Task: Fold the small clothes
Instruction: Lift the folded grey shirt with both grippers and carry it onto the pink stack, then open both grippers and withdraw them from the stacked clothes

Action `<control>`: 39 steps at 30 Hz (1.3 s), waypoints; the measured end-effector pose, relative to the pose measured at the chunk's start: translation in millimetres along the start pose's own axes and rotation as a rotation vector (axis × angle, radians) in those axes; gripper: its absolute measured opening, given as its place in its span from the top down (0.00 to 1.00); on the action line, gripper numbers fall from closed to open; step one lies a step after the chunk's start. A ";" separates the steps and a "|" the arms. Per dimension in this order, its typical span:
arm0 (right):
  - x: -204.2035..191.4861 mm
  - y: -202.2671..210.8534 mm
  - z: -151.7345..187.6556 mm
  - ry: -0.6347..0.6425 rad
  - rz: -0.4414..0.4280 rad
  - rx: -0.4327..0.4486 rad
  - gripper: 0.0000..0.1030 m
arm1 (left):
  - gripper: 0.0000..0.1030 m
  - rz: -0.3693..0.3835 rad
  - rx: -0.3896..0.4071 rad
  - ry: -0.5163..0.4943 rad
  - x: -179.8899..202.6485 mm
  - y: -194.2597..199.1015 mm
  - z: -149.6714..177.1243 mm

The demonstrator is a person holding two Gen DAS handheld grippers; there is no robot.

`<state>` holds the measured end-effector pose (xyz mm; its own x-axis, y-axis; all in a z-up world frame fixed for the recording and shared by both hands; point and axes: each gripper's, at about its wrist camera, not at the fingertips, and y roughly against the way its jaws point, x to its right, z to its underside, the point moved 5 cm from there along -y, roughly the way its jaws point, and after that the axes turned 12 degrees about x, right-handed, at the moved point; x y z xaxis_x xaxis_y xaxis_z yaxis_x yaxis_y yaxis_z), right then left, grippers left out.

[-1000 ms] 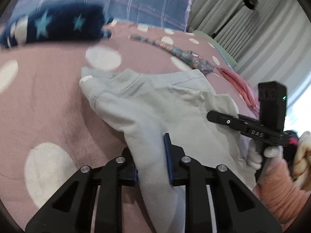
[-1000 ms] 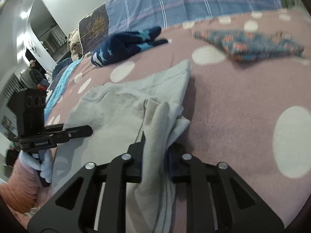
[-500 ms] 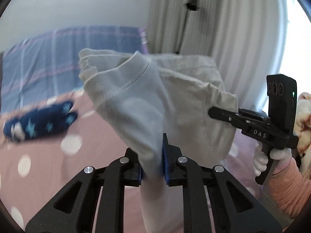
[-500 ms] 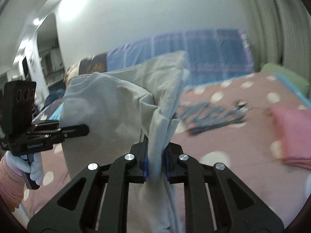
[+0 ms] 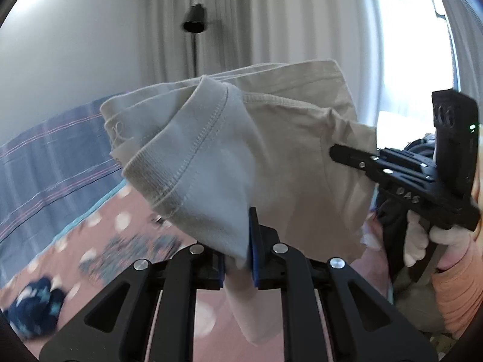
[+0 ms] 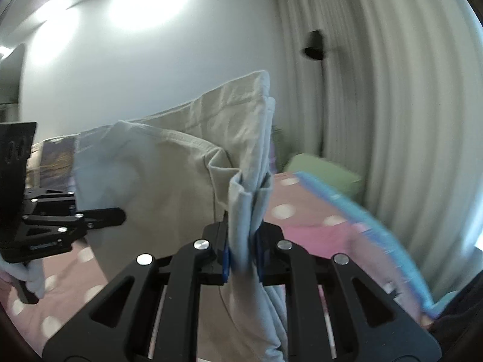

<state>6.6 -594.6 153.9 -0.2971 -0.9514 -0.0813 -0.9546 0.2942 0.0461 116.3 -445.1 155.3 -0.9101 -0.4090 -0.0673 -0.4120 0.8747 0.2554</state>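
A pale grey small garment hangs in the air above the bed, stretched between both grippers. In the left wrist view my left gripper has its jaws closing on a bunched edge by the ribbed hem, pads pressing the cloth. To the right, the right gripper grips the other edge, held by a white-gloved hand in an orange sleeve. In the right wrist view my right gripper is shut on folded layers of the garment. The left gripper holds the far side.
Below lies the pink bed with white dots. On it are a dark blue star-print garment and a patterned one. A striped blue blanket, a green pillow, curtains and a floor lamp stand behind.
Both grippers have lifted the garment off the bed and up into the air. The views now tilt up to the wall and curtains. The cloth hangs spread between them.
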 end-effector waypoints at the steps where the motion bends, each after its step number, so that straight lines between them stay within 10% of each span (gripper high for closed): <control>1: 14.2 -5.7 -4.1 -0.002 0.029 0.003 0.88 | 0.88 0.013 0.000 0.000 2.5 -11.7 -6.1; 8: 106.1 -96.9 -10.6 -0.048 0.233 -0.058 0.88 | 0.83 0.010 -0.025 -0.040 5.8 -127.8 -27.3; 11: 141.5 -157.5 12.6 -0.020 0.369 -0.146 0.60 | 0.51 -0.204 -0.083 -0.080 -17.8 -193.0 -4.8; 13: 159.0 -180.2 43.5 -0.004 0.506 -0.255 0.53 | 0.51 -0.292 -0.189 -0.070 -36.0 -223.0 33.4; 18: 152.1 -171.5 145.8 -0.106 0.428 -0.429 0.49 | 0.42 -0.159 -0.326 -0.038 -32.0 -239.0 121.5; 21: 144.9 -159.8 205.7 -0.014 0.434 -0.485 0.49 | 0.39 -0.121 -0.347 -0.109 -19.3 -234.4 158.8; 29: 127.4 -109.6 208.7 -0.131 0.414 -0.441 0.48 | 0.38 -0.124 -0.324 -0.083 2.5 -204.3 166.7; 33: 116.9 -65.2 210.5 -0.171 0.417 -0.483 0.43 | 0.22 -0.102 -0.282 -0.043 12.8 -163.2 161.6; 39: 50.1 47.1 169.8 -0.045 0.399 -0.268 0.05 | 0.10 -0.038 -0.173 0.047 35.7 -83.7 147.3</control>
<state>-56.7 -612.9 -17.1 -0.6453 -0.7624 -0.0475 -0.7289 0.5960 0.3369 111.6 -494.6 -10.6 -0.8893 -0.4560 -0.0358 -0.4282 0.8025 0.4156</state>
